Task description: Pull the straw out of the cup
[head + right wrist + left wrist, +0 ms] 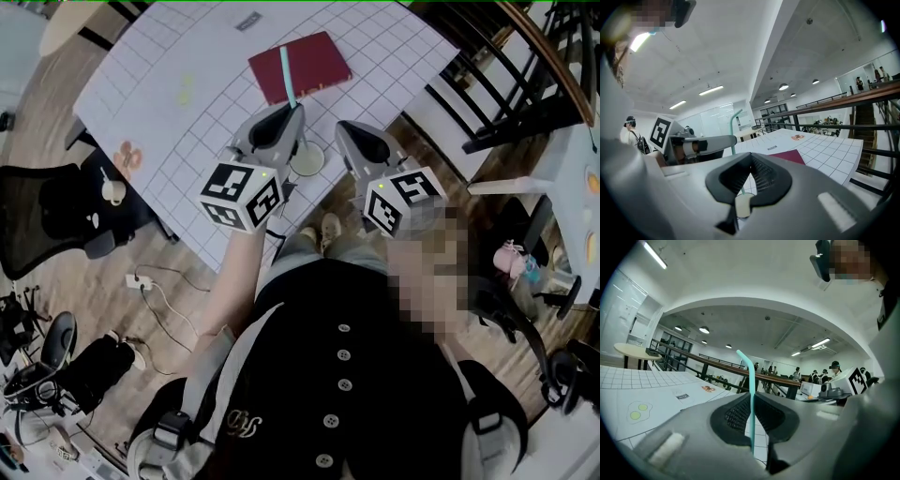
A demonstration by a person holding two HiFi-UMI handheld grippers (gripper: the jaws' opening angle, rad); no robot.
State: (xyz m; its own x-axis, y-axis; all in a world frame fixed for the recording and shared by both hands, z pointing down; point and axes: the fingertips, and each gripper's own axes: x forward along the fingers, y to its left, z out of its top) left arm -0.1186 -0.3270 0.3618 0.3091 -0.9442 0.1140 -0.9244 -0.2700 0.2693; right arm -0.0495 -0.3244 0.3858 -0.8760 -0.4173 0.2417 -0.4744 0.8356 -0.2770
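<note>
Straw (749, 373) between left gripper (752, 401) jaws

Red book (300, 64), gridded table (394, 56), black chair (37, 216)

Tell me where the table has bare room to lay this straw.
Bare mat spreads from the red book left to the mat's edge; another patch lies right of the book. Crowded at the near edge: cup, left gripper, right gripper.
</note>
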